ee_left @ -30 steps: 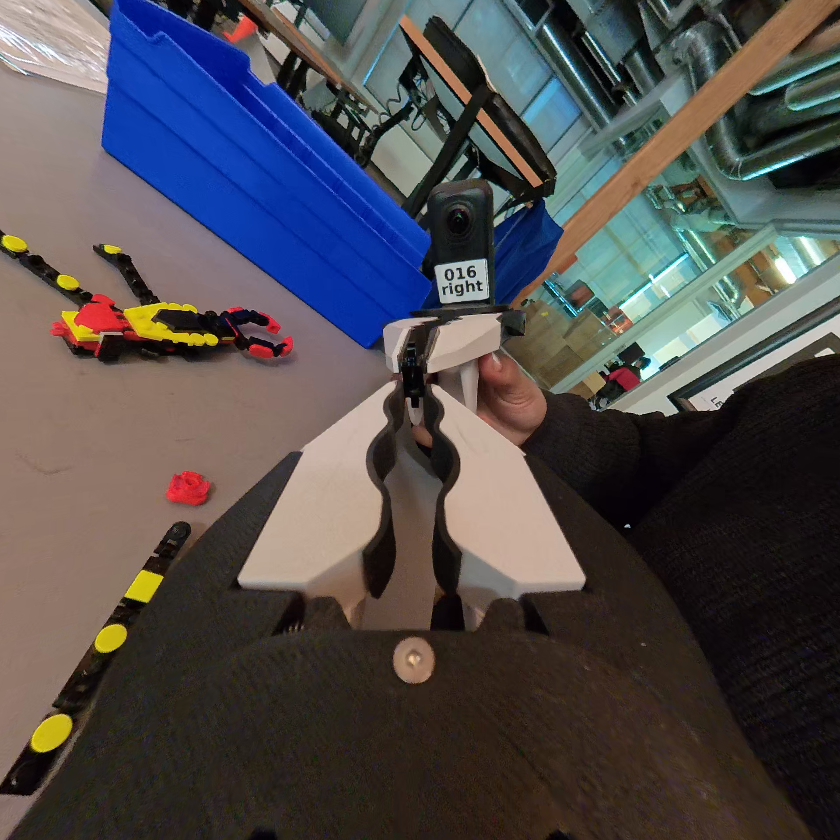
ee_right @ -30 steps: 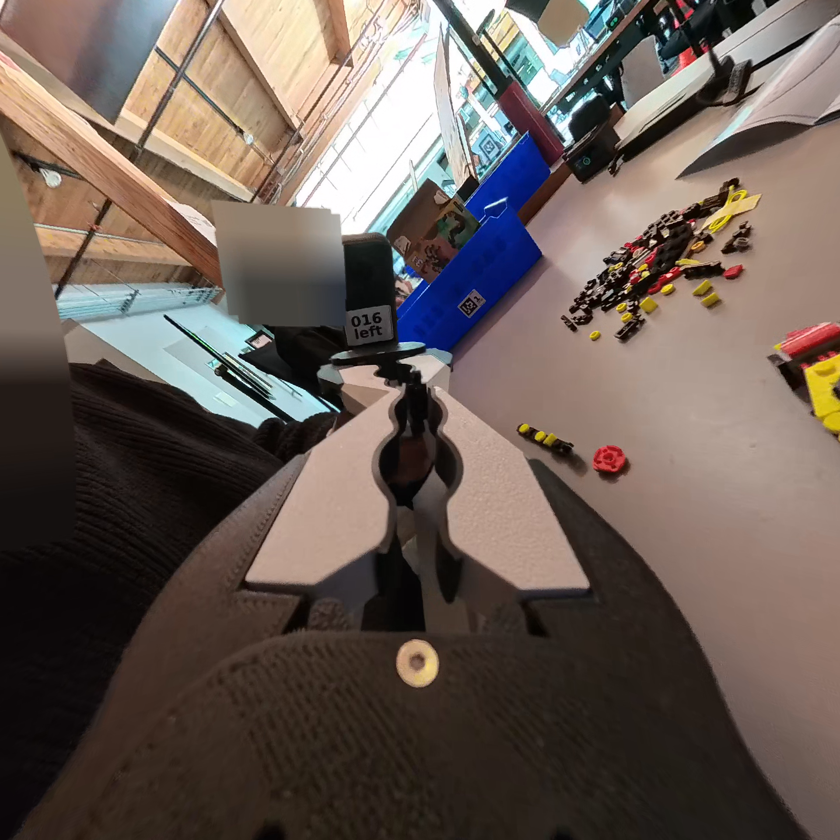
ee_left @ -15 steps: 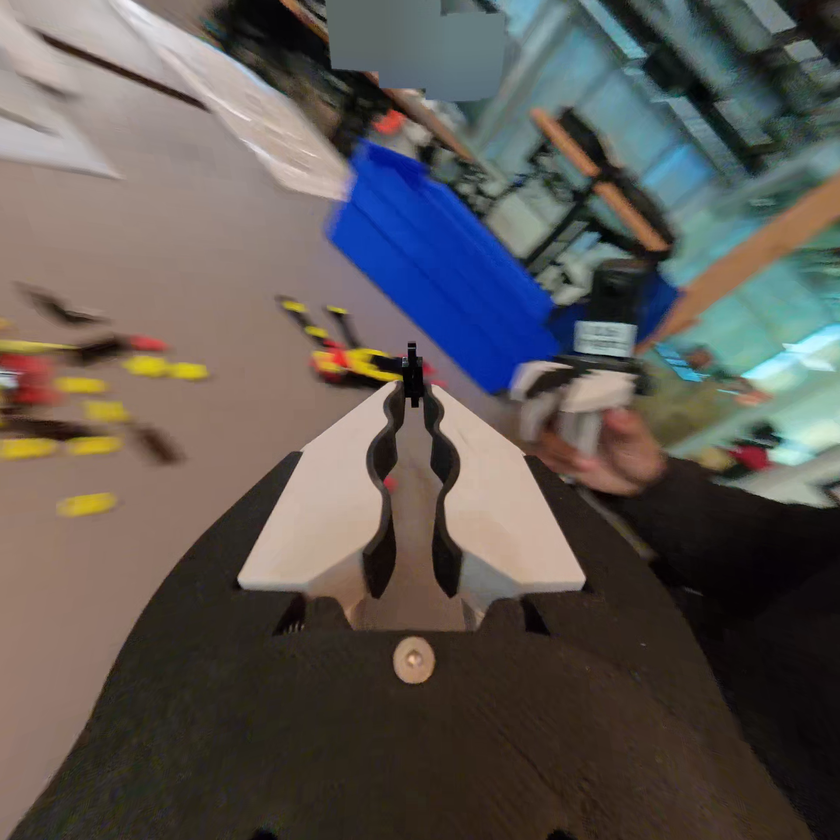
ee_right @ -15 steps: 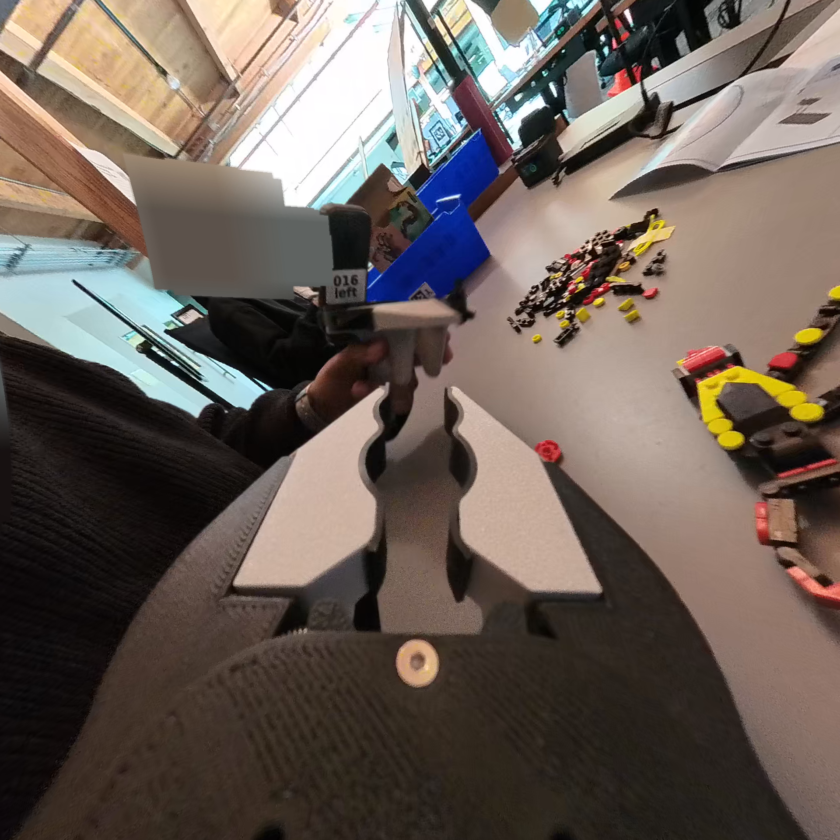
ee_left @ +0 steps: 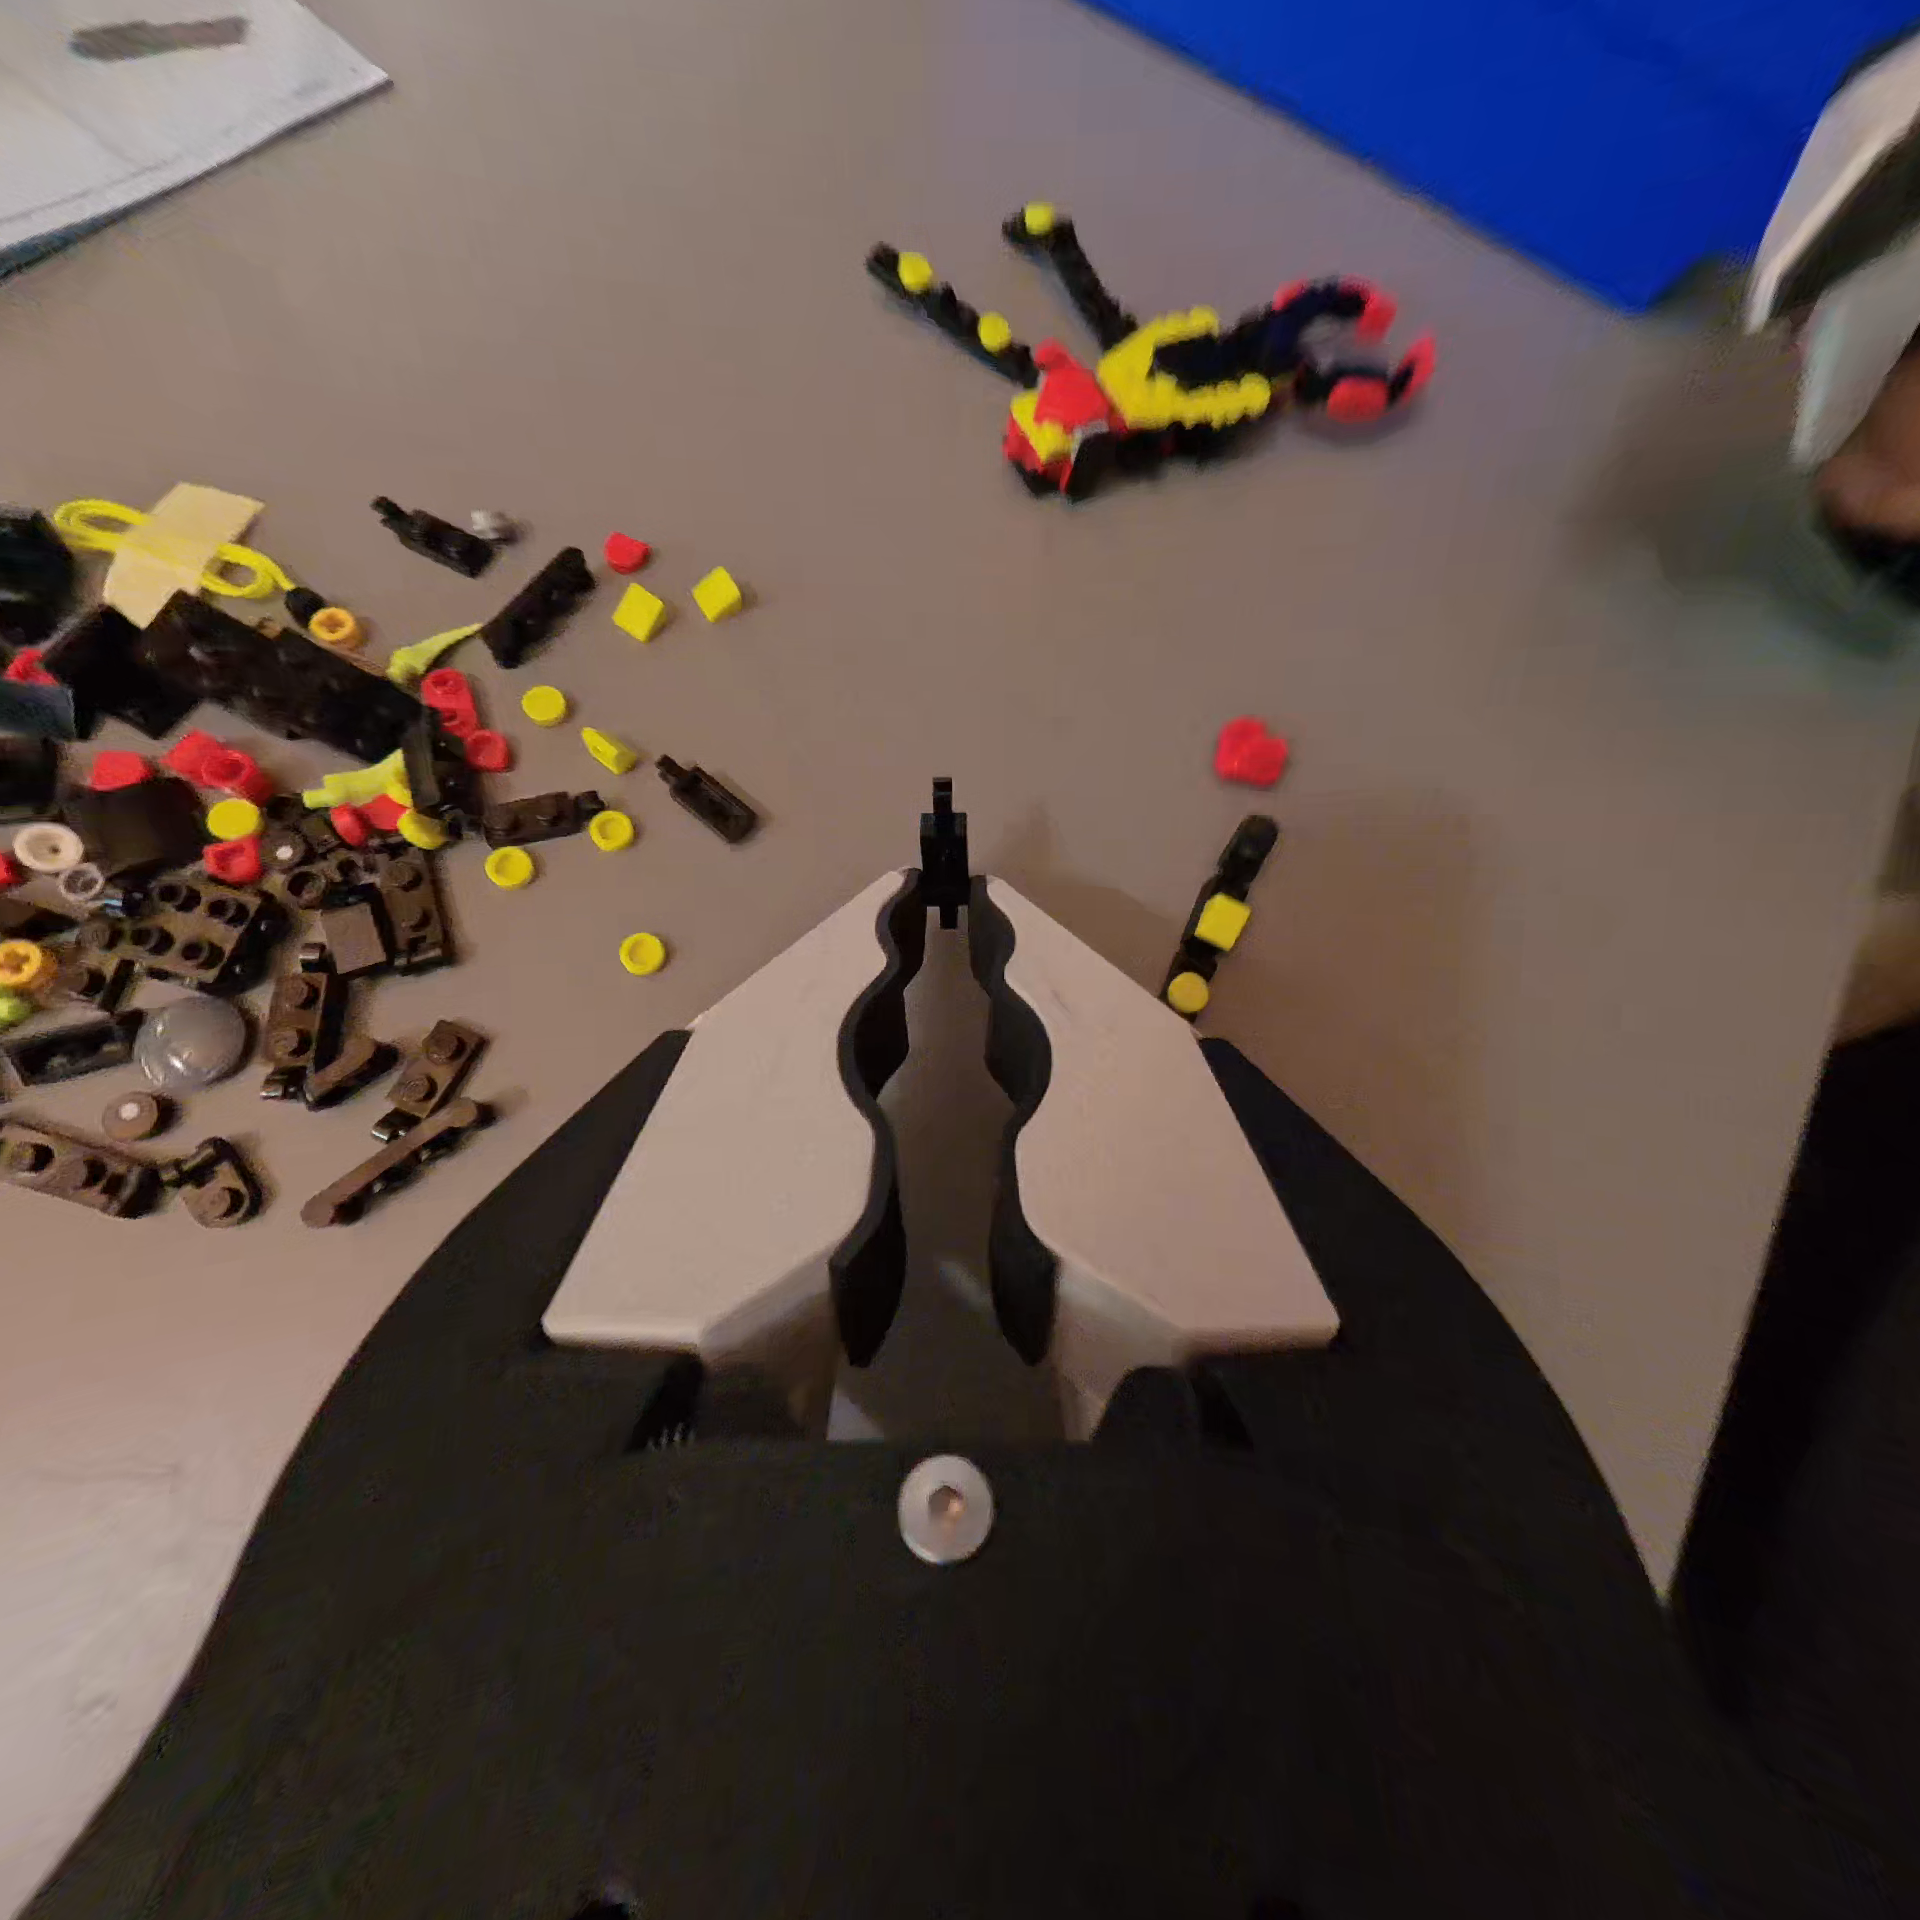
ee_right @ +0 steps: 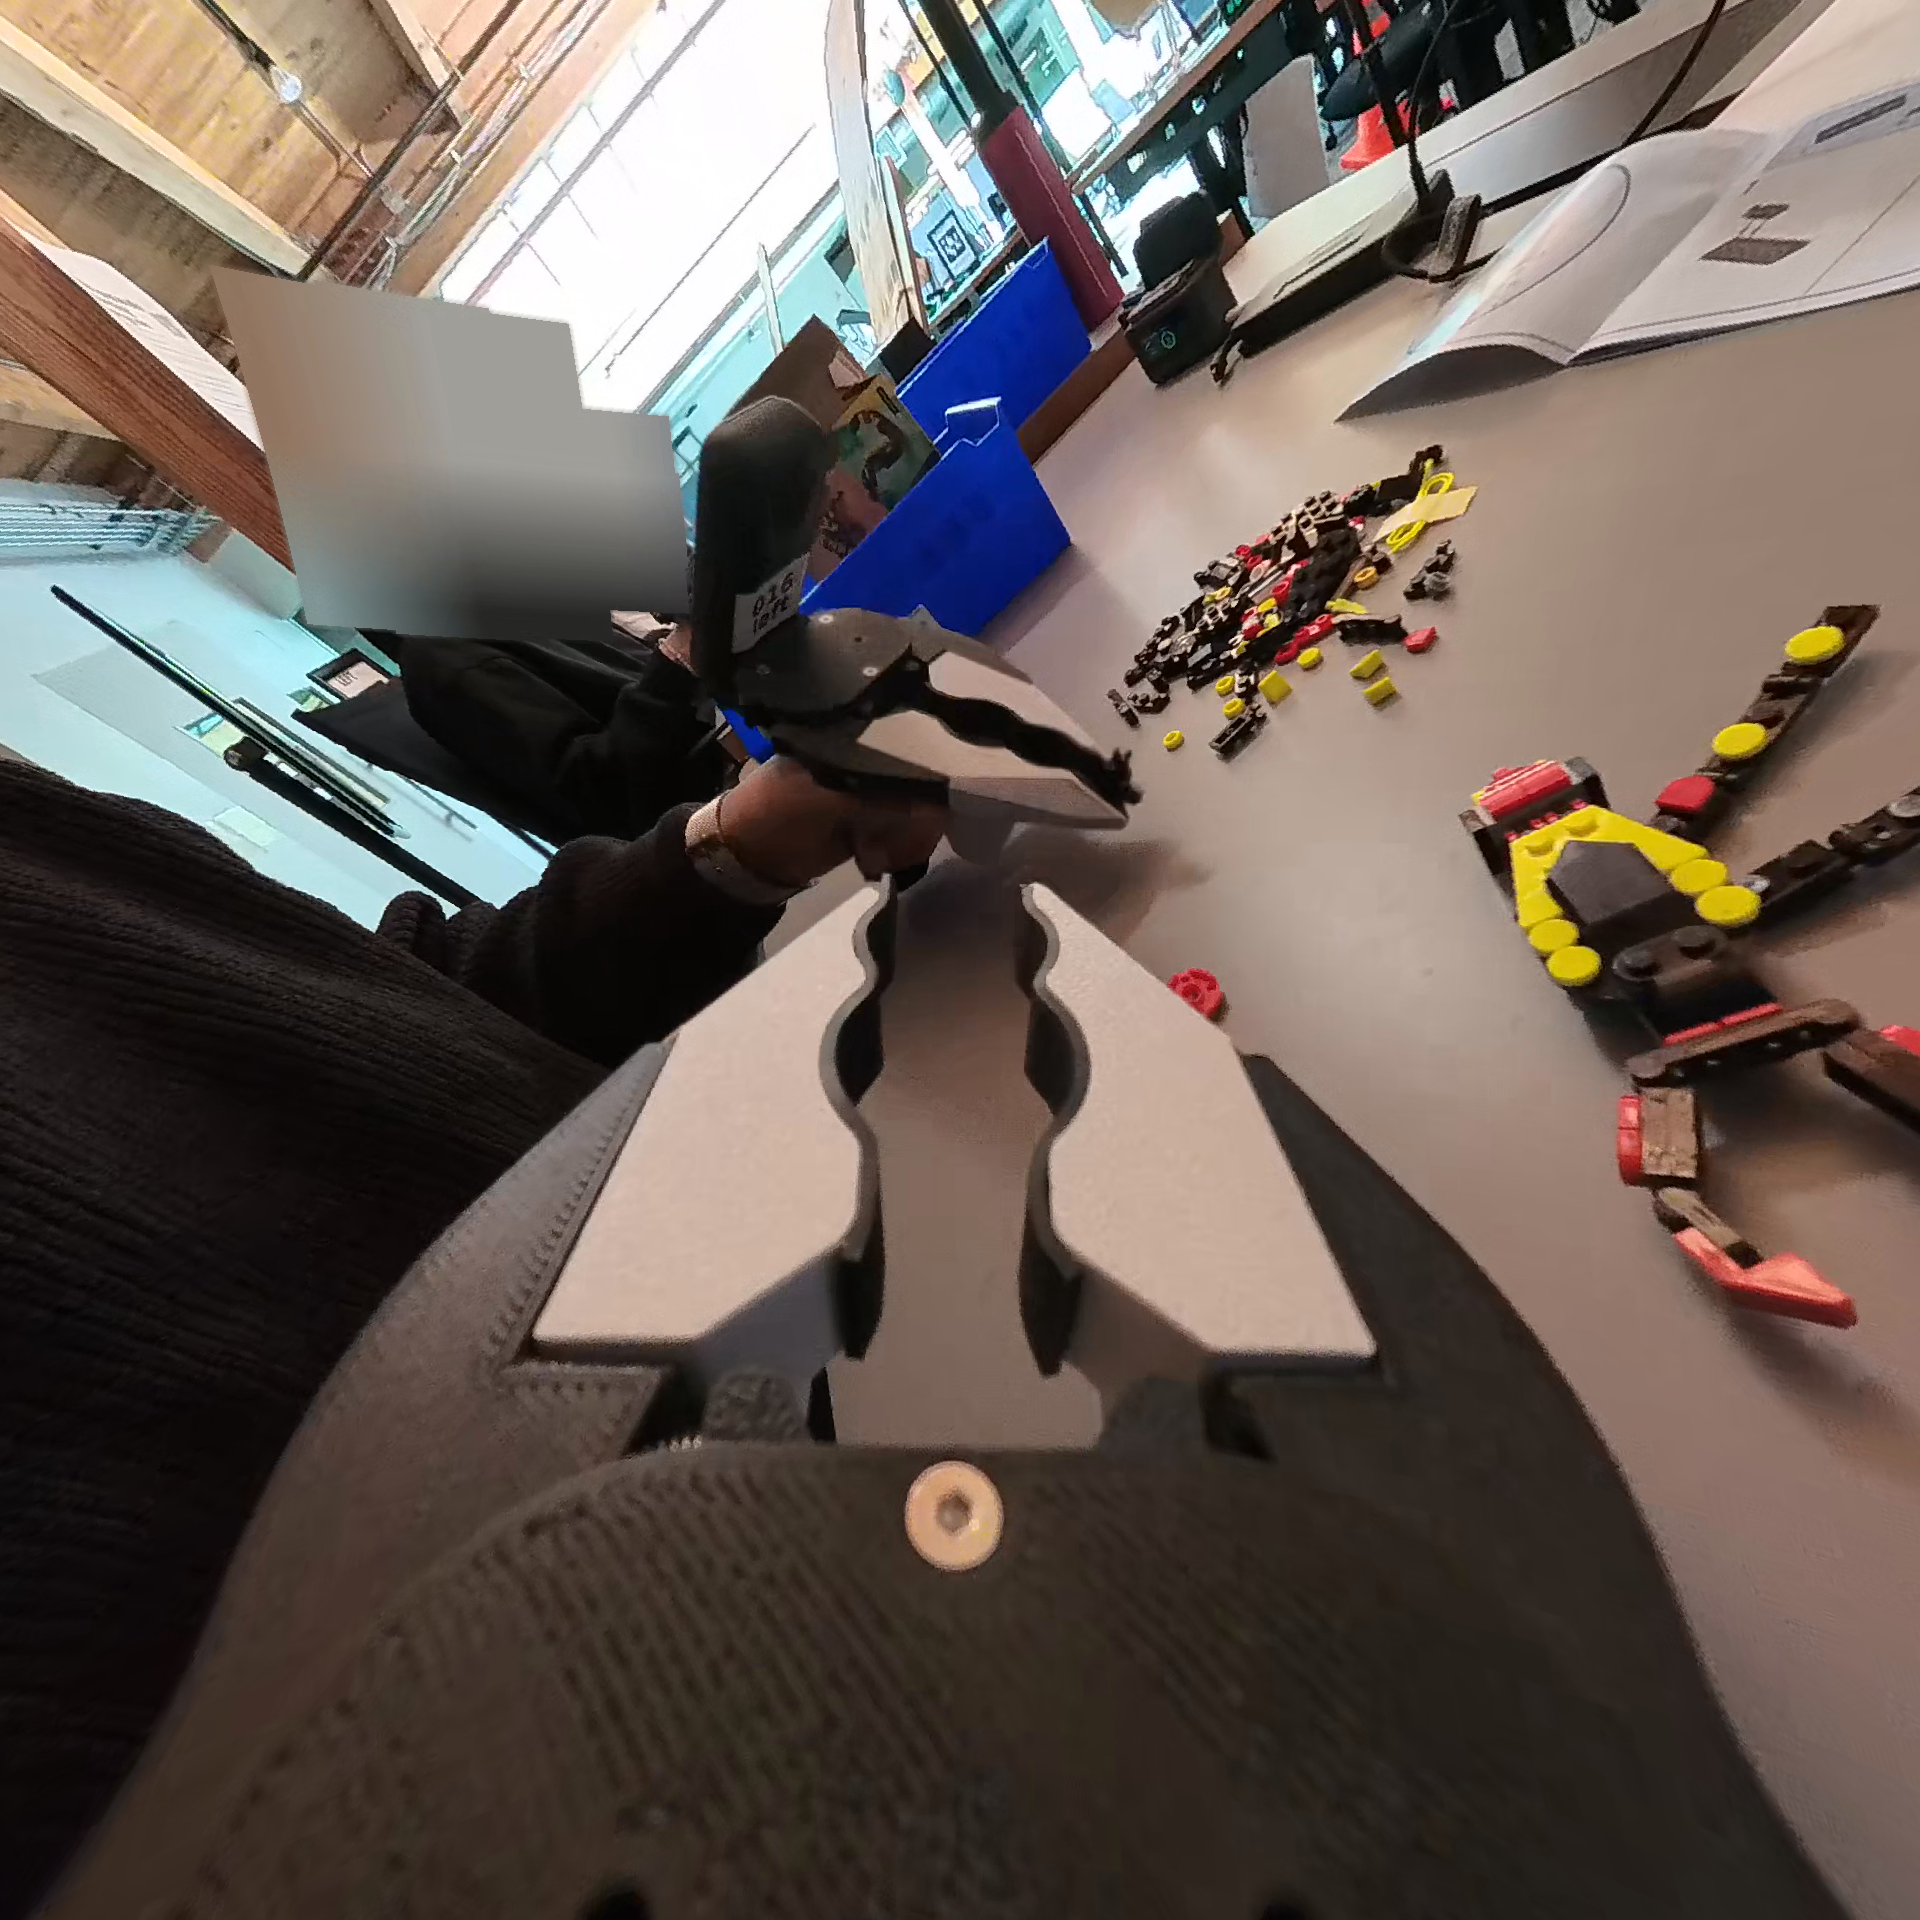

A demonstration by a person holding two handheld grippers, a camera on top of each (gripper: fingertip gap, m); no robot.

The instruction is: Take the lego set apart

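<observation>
A small black Lego piece (ee_left: 943, 852) is pinched at the tips of the left gripper (ee_left: 943, 902), above the table near the heap of loose parts (ee_left: 260, 831). The right gripper (ee_right: 954, 904) is held agape, empty. The yellow-and-red model (ee_right: 1621, 894), well apart, is judged largely still assembled.

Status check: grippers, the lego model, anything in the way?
Left gripper shut on small black piece, above the table beside loose pile. Right gripper open, empty. Lego model part-built on the table; nothing blocking.
</observation>
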